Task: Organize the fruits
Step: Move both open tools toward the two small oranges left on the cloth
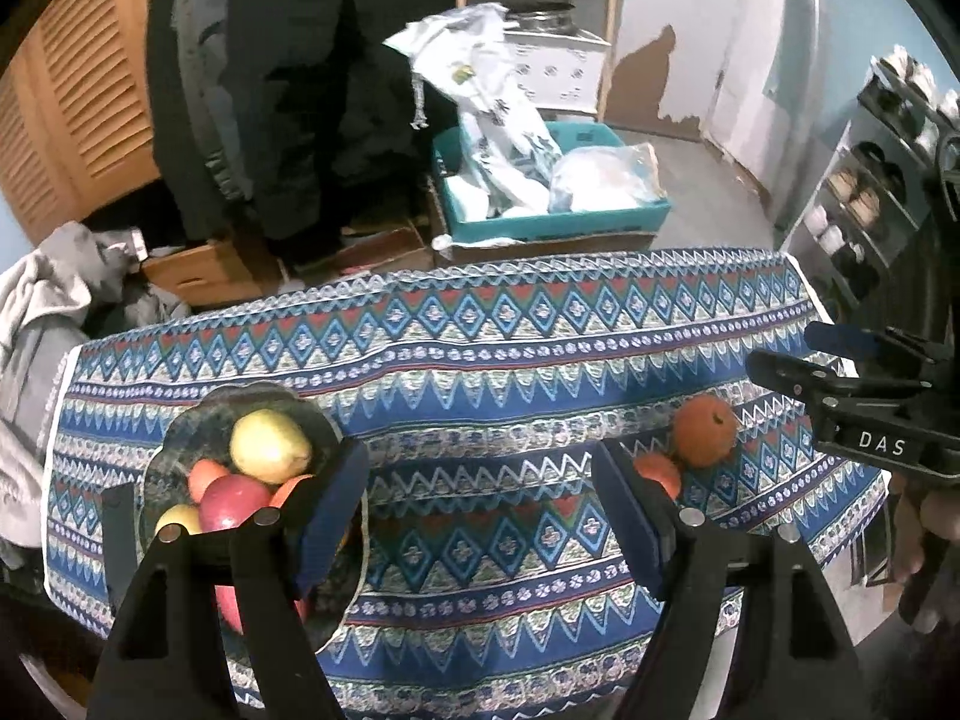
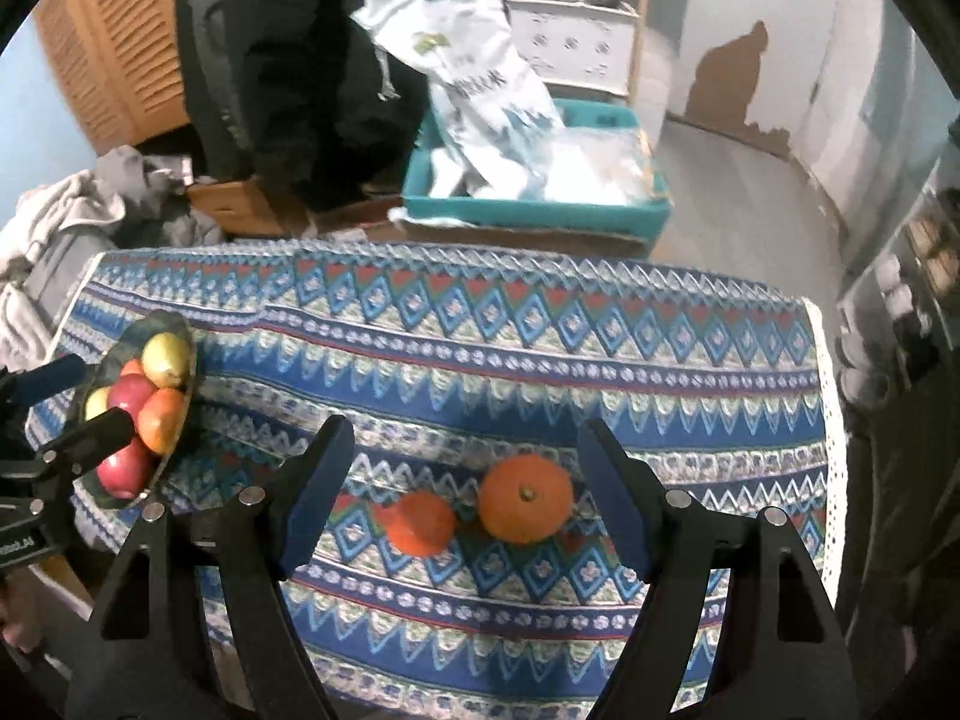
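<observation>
Woven cloth (image 2: 480, 348) in blue zigzag and diamond bands covers the table. On it lie a round, dimpled orange (image 2: 525, 496) with its stem nub up and, just beside it, a smaller reddish-orange fruit (image 2: 420, 523), both between the spread, empty fingers of the right gripper (image 2: 465, 504). At the left a dark scalloped bowl (image 1: 180, 438) holds smooth fruit: a yellow pear-like one (image 1: 270, 446) atop red apples (image 1: 234, 503). The left gripper (image 1: 480, 513) hangs released above bare cloth, its left finger in front of the bowl.
</observation>
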Available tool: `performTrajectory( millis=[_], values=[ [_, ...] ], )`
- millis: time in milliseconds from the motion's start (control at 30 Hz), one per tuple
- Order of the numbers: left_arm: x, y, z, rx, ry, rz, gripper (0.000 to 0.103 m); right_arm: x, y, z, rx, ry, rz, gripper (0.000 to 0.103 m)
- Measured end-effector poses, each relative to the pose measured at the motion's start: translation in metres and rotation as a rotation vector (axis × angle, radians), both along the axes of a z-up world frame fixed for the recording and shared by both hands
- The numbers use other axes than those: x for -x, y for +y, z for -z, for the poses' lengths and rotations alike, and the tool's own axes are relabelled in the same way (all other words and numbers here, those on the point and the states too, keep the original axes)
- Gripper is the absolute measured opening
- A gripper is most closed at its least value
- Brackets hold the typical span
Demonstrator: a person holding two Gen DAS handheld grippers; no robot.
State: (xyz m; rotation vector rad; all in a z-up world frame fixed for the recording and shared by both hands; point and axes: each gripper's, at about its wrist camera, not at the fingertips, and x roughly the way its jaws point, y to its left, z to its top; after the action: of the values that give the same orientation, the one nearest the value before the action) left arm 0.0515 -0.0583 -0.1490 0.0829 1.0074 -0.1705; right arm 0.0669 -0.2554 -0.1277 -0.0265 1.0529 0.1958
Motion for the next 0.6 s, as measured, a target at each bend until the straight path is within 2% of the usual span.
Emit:
performTrajectory(
  millis=[267,467,600],
  values=[
    [-0.014,-0.029,0.021,-0.046,0.018,0.046,0.078,-0.003,-0.017,0.02,0.03,0.042,0.029,0.077],
    [-0.023,-0.036,0.044,-0.017,0.068,0.061,0.078,-0.008,-0.028,0.048,0.04,0.099,0.033,0.077],
    [-0.032,-0.037,0.063,-0.001,0.112,0.047,0.078,-0.013,-0.035,0.075,0.034,0.171,0.047,0.077]
  ],
)
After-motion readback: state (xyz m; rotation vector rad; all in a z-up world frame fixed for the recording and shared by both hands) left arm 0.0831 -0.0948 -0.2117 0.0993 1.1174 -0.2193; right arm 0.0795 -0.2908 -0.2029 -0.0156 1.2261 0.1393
